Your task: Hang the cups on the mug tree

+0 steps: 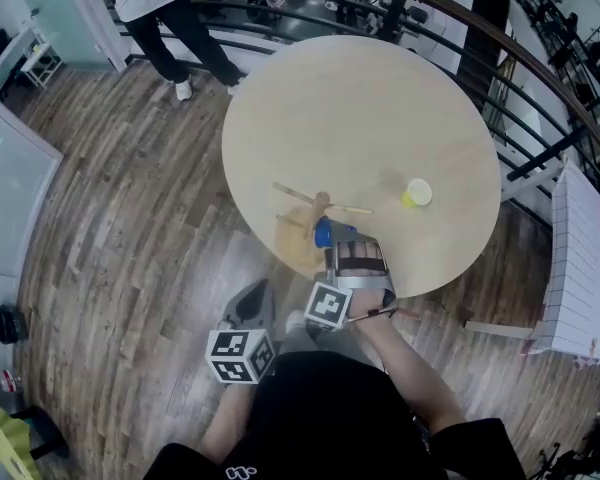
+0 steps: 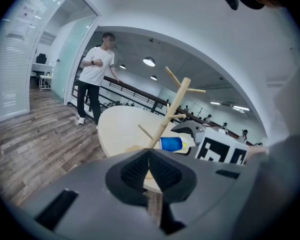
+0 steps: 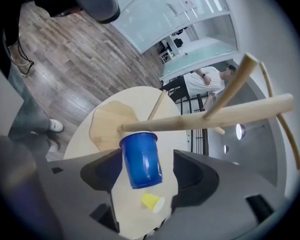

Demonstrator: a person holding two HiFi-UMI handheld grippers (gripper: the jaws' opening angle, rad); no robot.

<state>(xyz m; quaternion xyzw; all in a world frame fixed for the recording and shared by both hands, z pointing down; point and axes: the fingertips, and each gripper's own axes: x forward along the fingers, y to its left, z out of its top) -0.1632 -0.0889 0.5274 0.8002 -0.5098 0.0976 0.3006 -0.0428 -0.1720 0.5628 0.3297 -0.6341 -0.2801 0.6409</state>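
Observation:
A wooden mug tree [image 1: 320, 206] stands near the front edge of the round table [image 1: 380, 108]. A blue cup [image 1: 323, 232] hangs mouth-up against the tree's trunk [image 3: 210, 116]. My right gripper [image 1: 337, 238] is around the blue cup [image 3: 140, 159], open, with a gap showing on each side of it. A yellow cup [image 1: 416, 193] lies on its side on the table, to the right of the tree. My left gripper [image 1: 250, 293] is low, off the table's front edge, shut with nothing between its pads [image 2: 140, 170].
A person [image 1: 155, 8] stands on the wooden floor beyond the table's far left side. A curved dark railing [image 1: 480, 48] runs behind the table. A white panel [image 1: 580, 258] leans at the right. The tree's flat base [image 3: 107, 124] sits close to the table edge.

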